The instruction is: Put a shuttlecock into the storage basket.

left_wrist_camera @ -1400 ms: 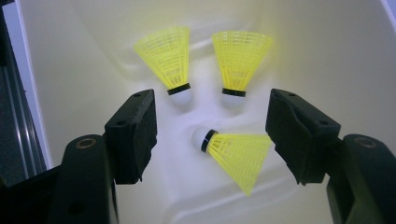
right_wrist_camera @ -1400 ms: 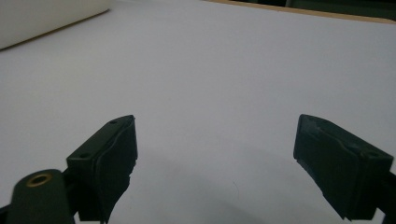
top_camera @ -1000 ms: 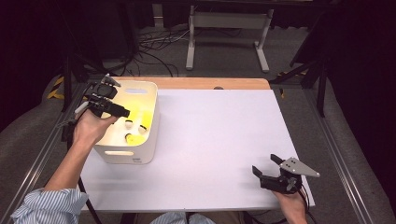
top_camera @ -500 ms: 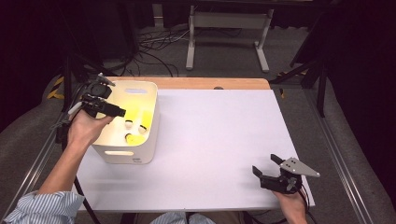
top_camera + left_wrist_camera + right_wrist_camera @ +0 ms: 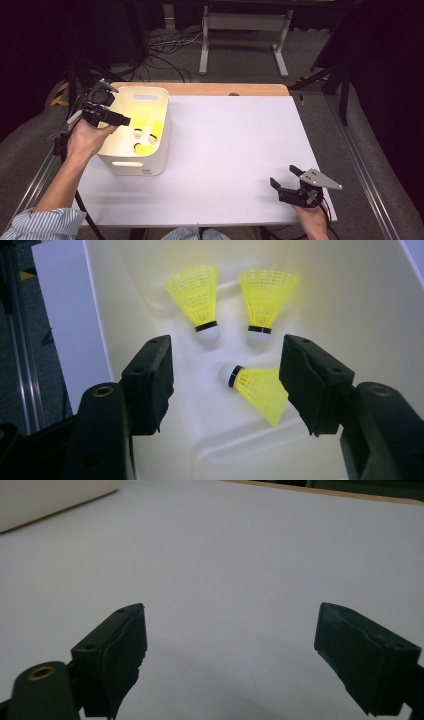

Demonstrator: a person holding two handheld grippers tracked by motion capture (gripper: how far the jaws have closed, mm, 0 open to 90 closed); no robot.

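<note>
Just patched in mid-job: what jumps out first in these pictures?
Three bright yellow shuttlecocks lie on the floor of the cream bin at the table's left. The left claw hangs open above them, holding nothing. The right claw rests open at the near right of the white table, nothing between its jaws.

three yellow shuttlecocks [image 5: 247, 320] lying on floor of white bin [image 5: 155, 150].
</note>
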